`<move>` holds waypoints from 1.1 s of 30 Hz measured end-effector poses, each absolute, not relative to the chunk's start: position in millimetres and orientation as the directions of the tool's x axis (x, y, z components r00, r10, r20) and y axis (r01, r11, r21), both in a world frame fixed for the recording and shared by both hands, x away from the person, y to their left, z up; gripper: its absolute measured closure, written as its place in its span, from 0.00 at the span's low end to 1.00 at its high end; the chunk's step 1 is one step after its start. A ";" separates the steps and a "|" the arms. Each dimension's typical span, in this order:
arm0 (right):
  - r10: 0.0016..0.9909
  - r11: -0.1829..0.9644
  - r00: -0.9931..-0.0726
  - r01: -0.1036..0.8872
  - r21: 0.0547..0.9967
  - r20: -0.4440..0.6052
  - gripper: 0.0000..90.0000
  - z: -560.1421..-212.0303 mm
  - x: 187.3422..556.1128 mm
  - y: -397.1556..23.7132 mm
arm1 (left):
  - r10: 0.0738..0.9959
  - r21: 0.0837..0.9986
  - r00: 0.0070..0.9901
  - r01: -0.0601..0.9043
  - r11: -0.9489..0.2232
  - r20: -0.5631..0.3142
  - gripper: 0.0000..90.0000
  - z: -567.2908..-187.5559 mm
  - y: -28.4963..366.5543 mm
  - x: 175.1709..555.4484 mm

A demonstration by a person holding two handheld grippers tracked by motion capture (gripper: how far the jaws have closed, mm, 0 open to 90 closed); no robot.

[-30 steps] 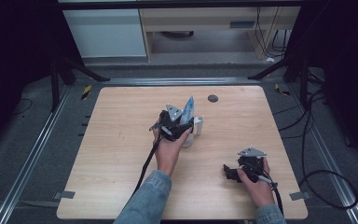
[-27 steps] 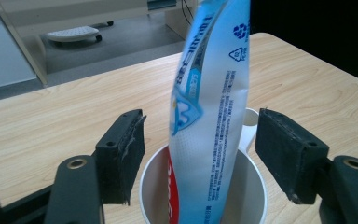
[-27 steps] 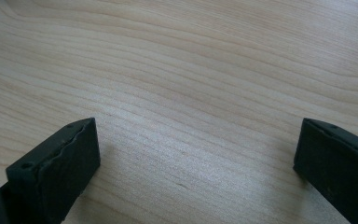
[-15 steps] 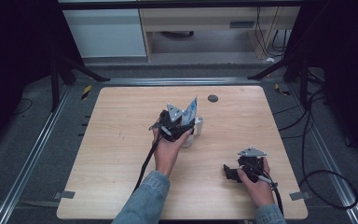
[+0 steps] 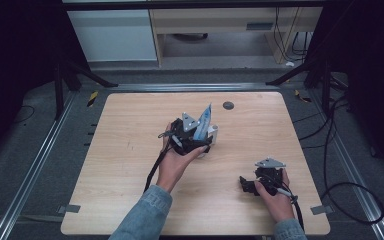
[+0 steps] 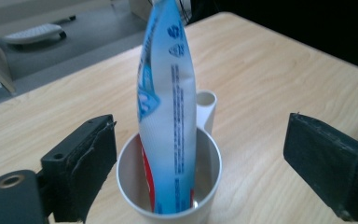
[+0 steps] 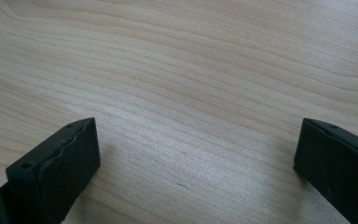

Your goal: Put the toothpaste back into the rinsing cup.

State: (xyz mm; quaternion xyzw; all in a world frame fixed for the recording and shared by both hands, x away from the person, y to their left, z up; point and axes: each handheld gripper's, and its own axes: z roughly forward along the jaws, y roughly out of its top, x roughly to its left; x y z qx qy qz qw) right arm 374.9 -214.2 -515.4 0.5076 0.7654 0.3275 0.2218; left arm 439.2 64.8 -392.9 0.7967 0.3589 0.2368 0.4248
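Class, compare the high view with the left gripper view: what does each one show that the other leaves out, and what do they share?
High view alone: the whole table, both hands, and the right gripper resting near the table's right edge. Left gripper view alone: the cup's inside, the print on the tube, and the left gripper's fingers standing apart from the cup, having just been opening. Both: the toothpaste tube upright in the white cup.

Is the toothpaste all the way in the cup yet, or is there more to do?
Done: the toothpaste tube stands inside the white cup. In hand: the left gripper has just been opening; its pads sit apart from tube and cup. Left: pulling that gripper away. The right gripper rests open over the bare table.
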 end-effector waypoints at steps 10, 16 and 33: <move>0.922 0.270 -0.386 0.632 0.727 -0.007 0.00 -515.5 374.9 -214.2 | 0.768 0.797 0.638 0.432 -0.422 0.060 0.09 -394.9 70.7 433.2; 0.922 0.271 -0.386 0.632 0.726 -0.008 0.00 -515.4 374.9 -214.2 | 0.777 0.778 0.626 0.454 -0.433 0.067 0.08 -398.8 79.1 427.7; 0.925 0.264 -0.380 0.634 0.727 -0.004 0.00 -515.5 373.4 -213.2 | 0.840 0.728 0.538 0.547 -0.413 0.072 0.07 -428.4 163.2 415.2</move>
